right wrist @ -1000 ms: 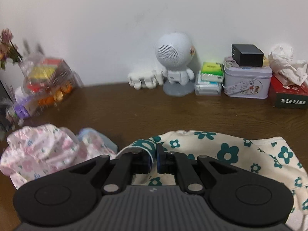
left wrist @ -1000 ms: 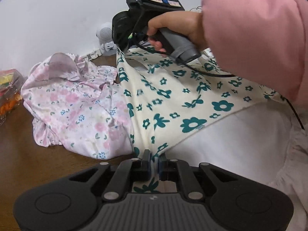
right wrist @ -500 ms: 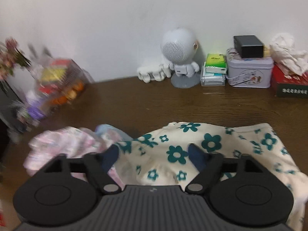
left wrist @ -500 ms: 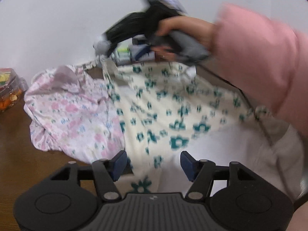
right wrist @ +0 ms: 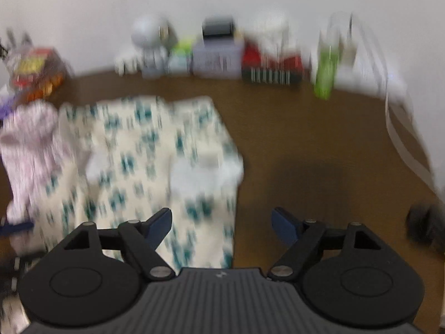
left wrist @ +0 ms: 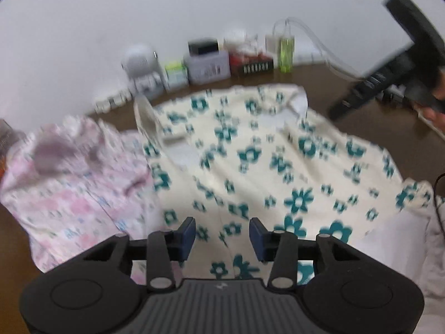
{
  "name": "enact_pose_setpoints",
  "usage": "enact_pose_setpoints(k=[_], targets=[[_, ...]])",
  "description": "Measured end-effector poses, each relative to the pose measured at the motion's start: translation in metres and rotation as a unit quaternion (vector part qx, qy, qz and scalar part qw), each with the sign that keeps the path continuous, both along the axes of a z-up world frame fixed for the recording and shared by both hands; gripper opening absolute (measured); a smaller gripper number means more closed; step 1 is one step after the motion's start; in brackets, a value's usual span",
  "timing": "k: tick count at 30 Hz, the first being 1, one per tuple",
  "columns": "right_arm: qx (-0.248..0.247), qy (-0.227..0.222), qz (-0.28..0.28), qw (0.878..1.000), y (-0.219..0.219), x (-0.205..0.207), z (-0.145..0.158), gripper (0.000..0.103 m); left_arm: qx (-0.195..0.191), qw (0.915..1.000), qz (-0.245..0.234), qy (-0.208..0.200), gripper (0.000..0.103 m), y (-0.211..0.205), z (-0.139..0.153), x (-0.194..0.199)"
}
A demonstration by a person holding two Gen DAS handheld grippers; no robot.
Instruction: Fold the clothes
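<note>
The cream garment with teal flowers [left wrist: 250, 150] is lying spread on the brown table [right wrist: 319, 144], its left edge touching a crumpled pink floral garment [left wrist: 75, 172], its far edge stopping short of the row of clutter along the wall; to its right a broad stretch of bare tabletop is lying open as far as a white strip near the table's right edge [right wrist: 400, 139]. The left gripper [left wrist: 222, 236] is hovering over the garment's near edge with jaws part-way apart and closing, cloth showing between them but the pads not pressing it; the right gripper [right wrist: 222, 222] is standing wide, its jaws over the garment's right border and bare wood, gripping nothing. Only the left wrist view is showing the right gripper's body up at the right with fingers of the person's hand [left wrist: 438, 111]; only the right wrist view is showing a snack box [right wrist: 36, 69] at far left; both are blurring.
</note>
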State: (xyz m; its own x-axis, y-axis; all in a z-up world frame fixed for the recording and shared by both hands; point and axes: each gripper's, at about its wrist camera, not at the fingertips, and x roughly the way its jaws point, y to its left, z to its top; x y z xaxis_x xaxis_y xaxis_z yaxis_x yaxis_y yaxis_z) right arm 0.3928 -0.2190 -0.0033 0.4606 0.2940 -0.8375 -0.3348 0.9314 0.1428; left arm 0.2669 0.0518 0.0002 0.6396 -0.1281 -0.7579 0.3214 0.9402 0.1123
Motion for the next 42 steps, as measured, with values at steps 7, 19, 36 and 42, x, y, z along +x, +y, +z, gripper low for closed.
enact_pose_setpoints(k=[7,19,36,42], targets=[[0.065,-0.001,0.009,0.998,-0.026,-0.048,-0.007,0.081,0.052,0.9986,-0.003,-0.01,0.034,0.003,-0.014,-0.015],[0.039,-0.019,0.037,0.998,-0.106,-0.189,0.002,0.081,-0.022,0.9816,-0.186,-0.041,0.034,-0.059,0.02,-0.085],[0.112,-0.067,-0.002,0.991,-0.128,-0.242,-0.011,0.006,-0.027,0.9427,-0.331,0.032,0.012,-0.176,-0.025,-0.109],[0.099,-0.14,0.097,0.98,-0.084,-0.27,0.026,0.006,-0.071,0.9409,-0.327,0.053,0.014,-0.164,-0.026,-0.12]])
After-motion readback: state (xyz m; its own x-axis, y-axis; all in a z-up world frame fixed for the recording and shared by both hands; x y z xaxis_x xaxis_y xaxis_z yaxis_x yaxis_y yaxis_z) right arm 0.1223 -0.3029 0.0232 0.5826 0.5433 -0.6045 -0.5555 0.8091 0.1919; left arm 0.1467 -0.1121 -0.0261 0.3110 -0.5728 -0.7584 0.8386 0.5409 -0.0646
